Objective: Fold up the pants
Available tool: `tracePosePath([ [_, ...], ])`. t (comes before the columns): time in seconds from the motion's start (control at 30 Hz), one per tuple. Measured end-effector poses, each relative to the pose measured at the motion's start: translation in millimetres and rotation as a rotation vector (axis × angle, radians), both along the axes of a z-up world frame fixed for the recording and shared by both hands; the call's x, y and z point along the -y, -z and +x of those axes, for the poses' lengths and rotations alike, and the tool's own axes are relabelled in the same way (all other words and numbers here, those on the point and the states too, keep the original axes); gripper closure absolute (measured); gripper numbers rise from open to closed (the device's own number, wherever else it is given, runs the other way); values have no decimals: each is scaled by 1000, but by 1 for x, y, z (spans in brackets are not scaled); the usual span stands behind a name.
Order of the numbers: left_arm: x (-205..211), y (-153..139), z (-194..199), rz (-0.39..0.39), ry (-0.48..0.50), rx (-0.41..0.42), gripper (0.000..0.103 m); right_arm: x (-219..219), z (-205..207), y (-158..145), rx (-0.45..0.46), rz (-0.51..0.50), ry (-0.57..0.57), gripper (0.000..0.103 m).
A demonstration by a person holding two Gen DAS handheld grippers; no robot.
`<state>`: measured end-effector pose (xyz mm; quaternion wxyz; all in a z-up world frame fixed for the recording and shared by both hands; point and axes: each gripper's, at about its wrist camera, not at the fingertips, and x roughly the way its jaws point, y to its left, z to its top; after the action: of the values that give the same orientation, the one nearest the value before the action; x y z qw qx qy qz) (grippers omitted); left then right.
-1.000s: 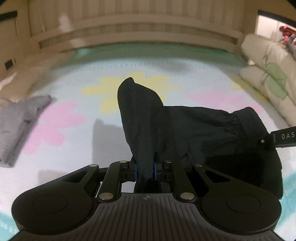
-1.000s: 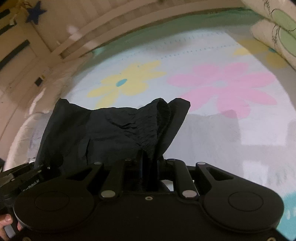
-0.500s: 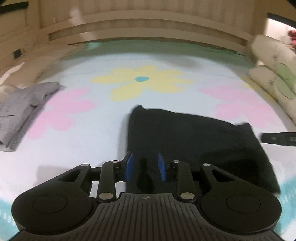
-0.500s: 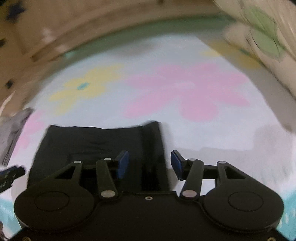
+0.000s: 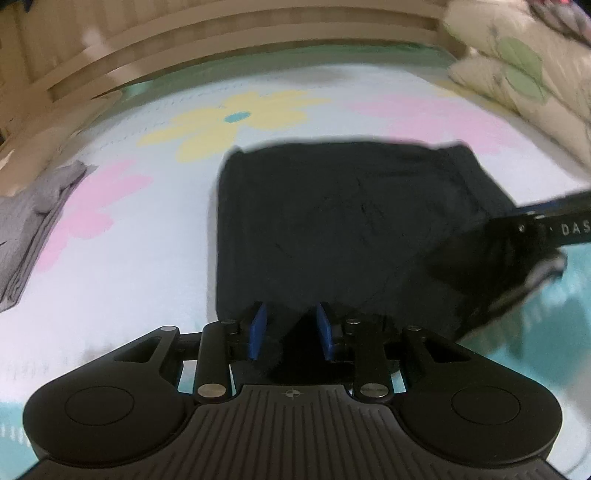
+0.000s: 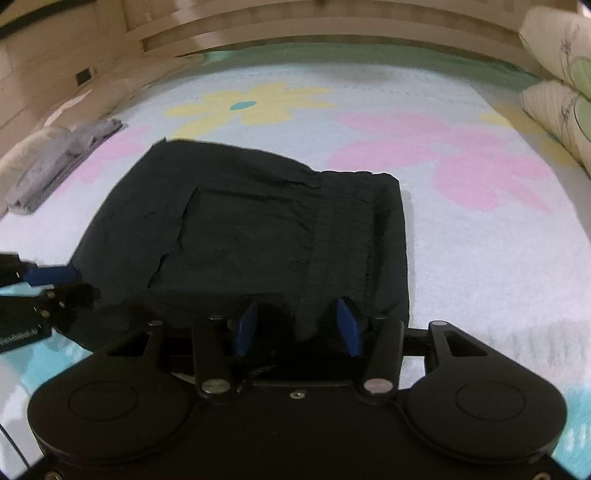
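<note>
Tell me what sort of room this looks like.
Probably a bedroom: the black pants lie on a flowered bedspread, with pillows stacked at one side and a wooden bed frame behind.

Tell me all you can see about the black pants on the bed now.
The black pants lie flat, folded into a rough rectangle, on the flower-print bedspread. The fabric looks thin and wrinkled, with a gathered waistband along the right side. Both hand-held grippers, left and right, are open at the near edge, gripping nothing.
</note>
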<state>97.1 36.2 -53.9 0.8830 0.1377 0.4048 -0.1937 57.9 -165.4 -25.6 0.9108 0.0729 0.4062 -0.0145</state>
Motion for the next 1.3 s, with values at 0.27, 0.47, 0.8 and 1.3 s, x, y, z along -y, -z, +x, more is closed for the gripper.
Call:
tracePosePath([
  [0.27, 3, -52, 70, -135, -65, 39, 73, 8, 26, -33, 110, 60, 67, 45],
  [0.47, 16, -21, 136, -84, -99, -34, 73, 11, 56, -20, 96, 37, 86, 45],
  [0.8, -9, 39, 192, -74, -286, -148, 71, 31, 68, 17, 34, 6, 151, 44],
  [1.3, -30, -98, 56, -95, -343, 74, 53, 28, 28, -54, 75, 22, 168, 13],
])
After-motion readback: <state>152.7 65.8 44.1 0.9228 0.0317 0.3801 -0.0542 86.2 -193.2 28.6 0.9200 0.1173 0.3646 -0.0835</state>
